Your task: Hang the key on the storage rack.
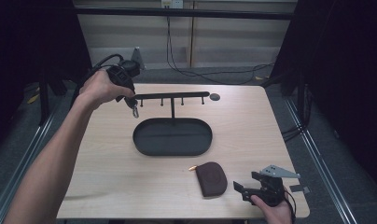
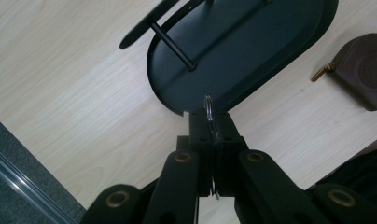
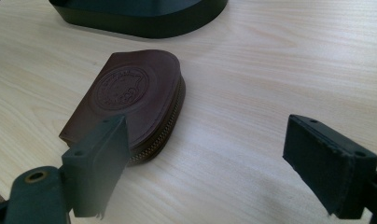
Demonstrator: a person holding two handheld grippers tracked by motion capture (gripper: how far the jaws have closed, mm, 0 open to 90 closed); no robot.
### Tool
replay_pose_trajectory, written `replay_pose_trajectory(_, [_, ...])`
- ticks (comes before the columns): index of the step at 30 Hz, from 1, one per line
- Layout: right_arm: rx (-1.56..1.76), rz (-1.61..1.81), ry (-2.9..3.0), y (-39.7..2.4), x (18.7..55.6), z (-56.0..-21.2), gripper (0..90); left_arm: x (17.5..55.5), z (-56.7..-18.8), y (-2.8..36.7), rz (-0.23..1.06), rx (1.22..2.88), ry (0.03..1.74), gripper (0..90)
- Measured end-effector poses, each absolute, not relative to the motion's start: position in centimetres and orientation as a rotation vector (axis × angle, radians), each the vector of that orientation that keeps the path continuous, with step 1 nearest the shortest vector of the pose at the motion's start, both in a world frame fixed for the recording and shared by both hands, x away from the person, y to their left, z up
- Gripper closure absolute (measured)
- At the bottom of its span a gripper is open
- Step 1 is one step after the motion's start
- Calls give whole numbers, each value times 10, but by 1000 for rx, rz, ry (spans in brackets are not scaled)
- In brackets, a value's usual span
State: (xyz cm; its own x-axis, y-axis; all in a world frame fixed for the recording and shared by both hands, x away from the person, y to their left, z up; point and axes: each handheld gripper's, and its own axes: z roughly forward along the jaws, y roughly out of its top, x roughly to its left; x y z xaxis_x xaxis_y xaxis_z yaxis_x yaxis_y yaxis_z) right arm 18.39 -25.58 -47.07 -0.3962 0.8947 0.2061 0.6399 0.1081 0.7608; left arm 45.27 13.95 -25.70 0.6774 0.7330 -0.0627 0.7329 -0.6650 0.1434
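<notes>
Left gripper [image 1: 134, 108] up at the far left of the pale wood-grain table [image 1: 107, 158], just beside the left end of the black metal hook rack's crossbar [image 1: 172, 95]. Jaws pressed together, pinching a small silver metal key ring [image 2: 208, 114]; the ring stands on edge between the pads and pokes out past the tips. In the high view it hangs below the gripper, near the rack's leftmost peg. Whether ring touches peg: cannot tell.

The crossbar stands on a thin post rising from a black oval metal tray [image 1: 147, 144] at mid-table. Four short pegs hang under the bar.

Right gripper [image 1: 246, 186] at the near right corner, low over the table. Fingers spread wide, nothing between them. In the right gripper view the pads [image 3: 100, 163] stand well apart; the left pad sits just in front of the near edge of a dark brown leather zip pouch [image 3: 130, 98], not pressing on it.

Pouch lies flat, near right of the tray, rounded end pointing far. Brass zip along its side, brass pull [image 1: 192, 168] sticking out to the left. Round embossed seal on the top face; lettering around it too blurred to read.

Small dark round disc [image 1: 215, 97] lies on the table just past the right end of the bar.
</notes>
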Motion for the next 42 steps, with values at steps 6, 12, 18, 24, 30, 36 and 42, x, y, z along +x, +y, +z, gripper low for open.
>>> replay_pose_trajectory(6, [1504, 1175, 2090, -256, 184, -471, 153, 460, -257, 132, 18, 2720, 1215, 890])
replay_pose_trajectory(12, [1504, 1173, 2089, -255, 183, -470, 160, 469, -261, 131, 31, 2709, 1247, 890])
replay_pose_trajectory(18, [1505, 1174, 2090, -256, 184, -471, 165, 475, -262, 130, 57, 2664, 1268, 890])
replay_pose_trajectory(24, [1505, 1176, 2091, -255, 184, -471, 166, 476, -263, 130, 74, 2638, 1289, 888])
replay_pose_trajectory(30, [1502, 1179, 2095, -255, 184, -471, 171, 479, -262, 136, 115, 2629, 1327, 881])
replay_pose_trajectory(36, [1500, 1175, 2099, -255, 184, -471, 171, 479, -263, 135, 119, 2632, 1324, 882])
replay_pose_trajectory(42, [1500, 1176, 2098, -255, 184, -471, 171, 478, -266, 136, 129, 2638, 1326, 861])
